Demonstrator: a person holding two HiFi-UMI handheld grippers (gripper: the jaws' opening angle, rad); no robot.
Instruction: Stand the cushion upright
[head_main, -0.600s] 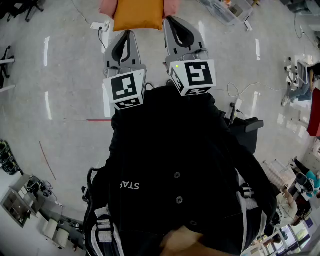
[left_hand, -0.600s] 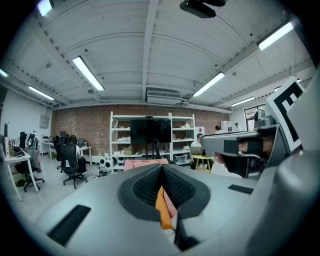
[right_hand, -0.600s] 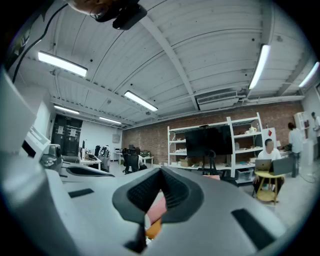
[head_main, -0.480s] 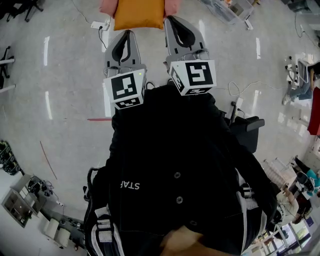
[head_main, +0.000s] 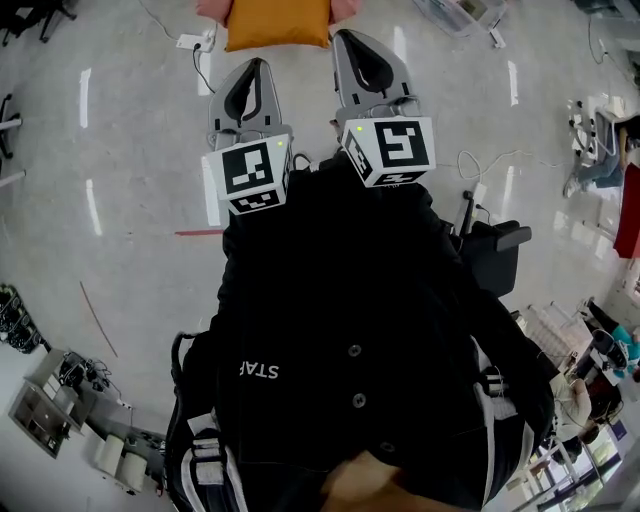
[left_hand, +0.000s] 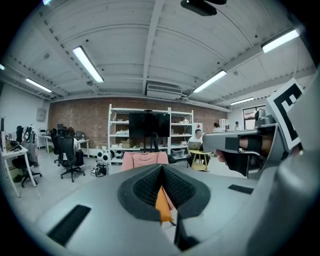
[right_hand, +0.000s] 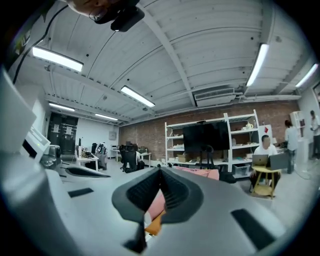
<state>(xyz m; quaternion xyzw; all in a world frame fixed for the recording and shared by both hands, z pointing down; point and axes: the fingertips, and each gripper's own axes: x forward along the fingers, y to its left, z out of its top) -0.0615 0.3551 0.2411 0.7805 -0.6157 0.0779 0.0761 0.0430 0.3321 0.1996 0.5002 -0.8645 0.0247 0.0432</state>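
Beyond the orange cushion (head_main: 277, 25), only gripper views show shelves (left_hand: 150, 131).

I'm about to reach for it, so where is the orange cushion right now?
The cushion is at the head view's top centre, on a pink seat, just ahead of the left claw and right claw.

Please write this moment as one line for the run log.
stage: before grasp | left hand-held gripper: shut, empty | right hand-held gripper: shut, empty | orange cushion: ahead of both, by pink seat, untouched
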